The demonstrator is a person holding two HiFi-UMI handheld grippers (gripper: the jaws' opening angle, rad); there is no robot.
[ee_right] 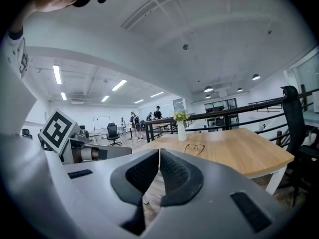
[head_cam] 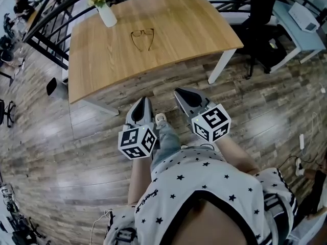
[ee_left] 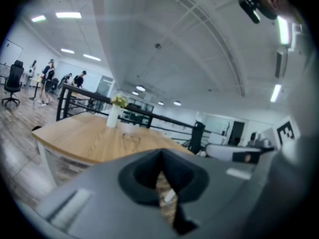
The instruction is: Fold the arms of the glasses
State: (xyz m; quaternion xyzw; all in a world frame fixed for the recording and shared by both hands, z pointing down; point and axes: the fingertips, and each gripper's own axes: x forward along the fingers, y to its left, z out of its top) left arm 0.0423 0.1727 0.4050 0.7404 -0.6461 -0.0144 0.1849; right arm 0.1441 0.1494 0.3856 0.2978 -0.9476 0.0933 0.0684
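Dark-rimmed glasses [head_cam: 142,37] lie on the wooden table [head_cam: 184,29] with their arms spread, lenses toward the far side. They also show in the right gripper view [ee_right: 194,147] and faintly in the left gripper view [ee_left: 130,139]. Both grippers hang side by side over the floor, well short of the table's near edge. My left gripper [head_cam: 144,102] is shut with nothing in it, its jaws meeting [ee_left: 160,156]. The right gripper [head_cam: 180,93] is likewise shut and empty [ee_right: 159,153]. Both point toward the table.
A white vase with flowers [head_cam: 106,11] stands at the table's far left, behind the glasses. A black office chair [head_cam: 260,24] and a light desk [head_cam: 301,32] stand to the right of the table. Black railings run behind it. People stand far off [ee_right: 132,121].
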